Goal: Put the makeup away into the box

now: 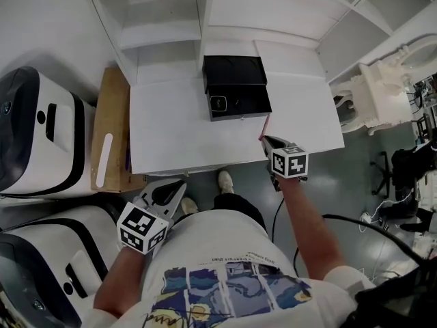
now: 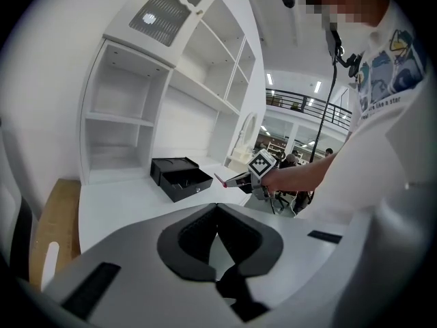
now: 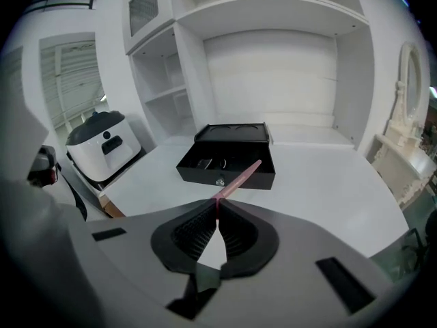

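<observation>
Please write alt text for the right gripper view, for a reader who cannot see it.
The right tool is shut on a thin pink makeup stick that points toward an open black box on a white table. White shelves stand behind the box.

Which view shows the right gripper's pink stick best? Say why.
The right gripper view: the pink stick runs full length from the shut right gripper toward the black box. The head view shows only a thin sliver at the jaws; the left gripper view, a small tip.
</observation>
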`<state>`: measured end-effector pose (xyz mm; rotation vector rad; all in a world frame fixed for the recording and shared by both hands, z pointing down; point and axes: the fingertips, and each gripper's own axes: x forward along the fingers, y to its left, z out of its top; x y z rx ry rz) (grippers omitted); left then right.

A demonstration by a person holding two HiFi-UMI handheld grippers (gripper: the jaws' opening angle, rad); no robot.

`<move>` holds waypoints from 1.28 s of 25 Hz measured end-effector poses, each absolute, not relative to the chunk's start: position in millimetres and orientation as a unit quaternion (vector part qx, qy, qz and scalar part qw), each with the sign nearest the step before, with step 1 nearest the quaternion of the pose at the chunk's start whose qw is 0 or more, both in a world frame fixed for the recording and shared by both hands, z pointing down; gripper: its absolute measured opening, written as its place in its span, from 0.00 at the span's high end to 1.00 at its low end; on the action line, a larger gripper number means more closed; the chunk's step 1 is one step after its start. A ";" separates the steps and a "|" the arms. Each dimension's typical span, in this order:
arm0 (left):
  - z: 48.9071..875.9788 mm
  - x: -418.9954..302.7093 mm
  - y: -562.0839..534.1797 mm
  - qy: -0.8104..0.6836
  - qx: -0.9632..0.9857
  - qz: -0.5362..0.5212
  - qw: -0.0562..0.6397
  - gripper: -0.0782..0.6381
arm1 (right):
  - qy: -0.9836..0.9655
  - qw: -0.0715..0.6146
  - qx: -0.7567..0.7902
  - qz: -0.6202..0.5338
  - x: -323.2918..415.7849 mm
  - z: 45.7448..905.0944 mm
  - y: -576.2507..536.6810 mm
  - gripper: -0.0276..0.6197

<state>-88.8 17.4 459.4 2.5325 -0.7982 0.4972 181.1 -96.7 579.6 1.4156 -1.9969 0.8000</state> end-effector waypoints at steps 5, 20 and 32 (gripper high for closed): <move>458.0 -89.0 3.3 -0.310 0.908 0.176 0.220 0.87 | -0.763 0.301 0.493 0.291 177.9 579.5 -123.3 0.91; 449.1 -63.1 -54.9 -0.373 0.883 0.167 0.230 0.87 | -0.784 0.359 0.408 0.301 181.1 598.9 -205.6 0.91; 450.1 -51.5 -82.2 -0.402 0.867 0.173 0.238 0.87 | -0.759 0.448 0.364 0.302 191.1 635.4 -235.6 0.91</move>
